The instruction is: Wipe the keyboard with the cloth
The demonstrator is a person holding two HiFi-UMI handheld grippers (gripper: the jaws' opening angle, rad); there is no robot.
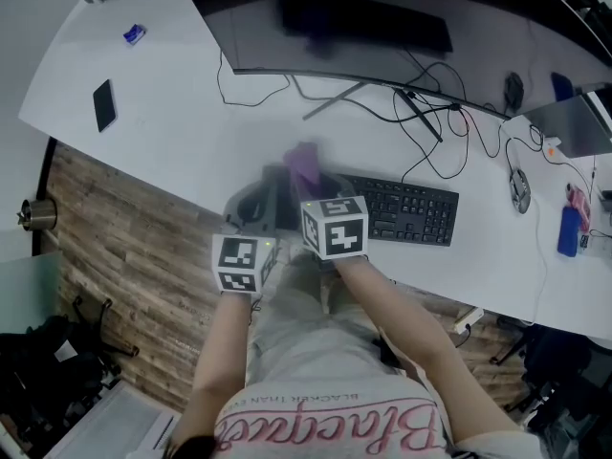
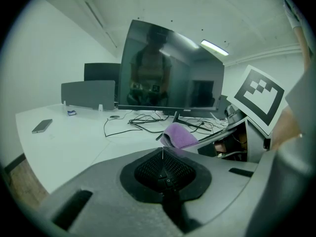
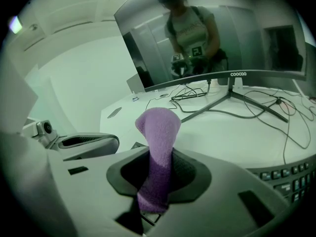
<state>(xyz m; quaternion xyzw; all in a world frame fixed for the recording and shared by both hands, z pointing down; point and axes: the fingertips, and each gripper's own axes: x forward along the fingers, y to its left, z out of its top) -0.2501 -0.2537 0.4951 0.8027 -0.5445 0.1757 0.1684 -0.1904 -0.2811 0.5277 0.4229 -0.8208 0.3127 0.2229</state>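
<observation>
Right claw [image 3: 156, 181] pinches the purple cloth [image 3: 159, 132] upright, just left of the keyboard [image 1: 406, 210]; left claw [image 2: 164, 168] is closed, empty. Bunched so narrowly, the cloth could slip free while rubbing keys.

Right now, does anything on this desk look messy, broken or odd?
Nothing looks spilled or broken. The black cables behind the keyboard lie in a loose tangle under the monitor. The purple cloth is bunched into a narrow upright wad, pinched by the right gripper, not spread flat.
</observation>
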